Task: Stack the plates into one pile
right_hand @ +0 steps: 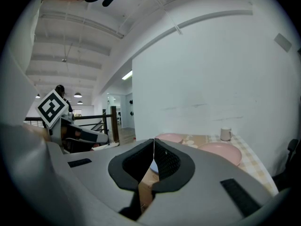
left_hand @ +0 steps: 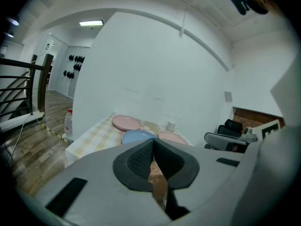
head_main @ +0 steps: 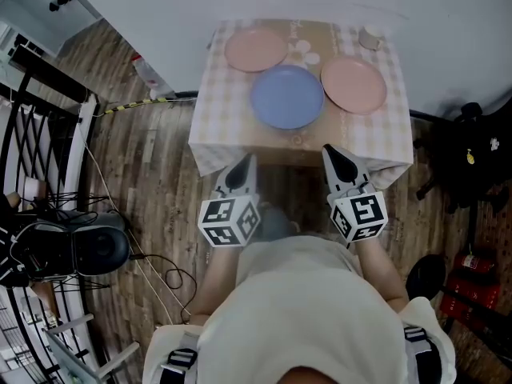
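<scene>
Three plates lie apart on a small table (head_main: 216, 126) with a checked cloth. A pink plate (head_main: 255, 49) is at the far left, a blue plate (head_main: 287, 96) in the middle nearest me, and another pink plate (head_main: 354, 84) at the right. My left gripper (head_main: 249, 161) hangs just short of the table's near edge, shut and empty. To its right my right gripper (head_main: 329, 150) is also shut on nothing, at the same edge. The left gripper view shows the pink plate (left_hand: 126, 123), the blue plate (left_hand: 136, 136) and the other pink plate (left_hand: 173, 137) beyond its closed jaws.
A white cup (head_main: 370, 37) stands at the table's far right corner, against the white wall. A plastic bottle (head_main: 148, 74) stands on the wooden floor left of the table. A black railing (head_main: 40, 126) and cables are further left; a dark chair (head_main: 472, 158) is at the right.
</scene>
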Demonstrator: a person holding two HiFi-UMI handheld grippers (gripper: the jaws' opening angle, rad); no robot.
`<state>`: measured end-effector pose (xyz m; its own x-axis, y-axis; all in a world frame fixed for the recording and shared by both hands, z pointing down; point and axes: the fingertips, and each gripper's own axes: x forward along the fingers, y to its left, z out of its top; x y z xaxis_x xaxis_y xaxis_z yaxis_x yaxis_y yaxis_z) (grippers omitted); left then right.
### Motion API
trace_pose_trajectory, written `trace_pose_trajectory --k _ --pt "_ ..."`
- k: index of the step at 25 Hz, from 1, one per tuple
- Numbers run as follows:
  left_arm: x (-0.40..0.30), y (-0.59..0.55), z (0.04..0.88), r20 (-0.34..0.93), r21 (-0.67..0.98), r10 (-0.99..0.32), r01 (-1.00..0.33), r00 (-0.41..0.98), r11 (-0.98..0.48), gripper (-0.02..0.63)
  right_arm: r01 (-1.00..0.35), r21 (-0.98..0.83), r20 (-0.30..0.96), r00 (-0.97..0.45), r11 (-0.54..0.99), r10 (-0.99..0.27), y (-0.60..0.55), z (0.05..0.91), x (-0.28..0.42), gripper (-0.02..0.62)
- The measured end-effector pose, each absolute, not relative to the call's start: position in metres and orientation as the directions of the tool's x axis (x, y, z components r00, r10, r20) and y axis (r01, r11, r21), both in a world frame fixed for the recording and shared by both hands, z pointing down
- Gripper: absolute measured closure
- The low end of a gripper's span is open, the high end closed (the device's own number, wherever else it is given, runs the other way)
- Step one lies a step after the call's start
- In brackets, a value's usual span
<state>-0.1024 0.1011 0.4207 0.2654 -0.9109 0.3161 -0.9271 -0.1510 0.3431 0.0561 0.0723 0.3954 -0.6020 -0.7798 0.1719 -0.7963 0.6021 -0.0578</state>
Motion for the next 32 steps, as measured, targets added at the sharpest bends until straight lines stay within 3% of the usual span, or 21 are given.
trace_pose_trajectory --k 16,32 --pt "-0.128 0.004 0.443 0.334 0.318 -0.905 -0.935 0.262 -0.154 0.603 -0.831 -0.014 0.236 -0.544 0.556 -0.806 -0.012 0.419 0.054 0.594" --pt "-0.147 -0.097 0.485 0.444 0.330 -0.835 -0.926 0.324 -0.183 0.602 -0.874 -0.025 0.362 -0.460 0.485 -0.811 -0.105 0.462 0.045 0.594"
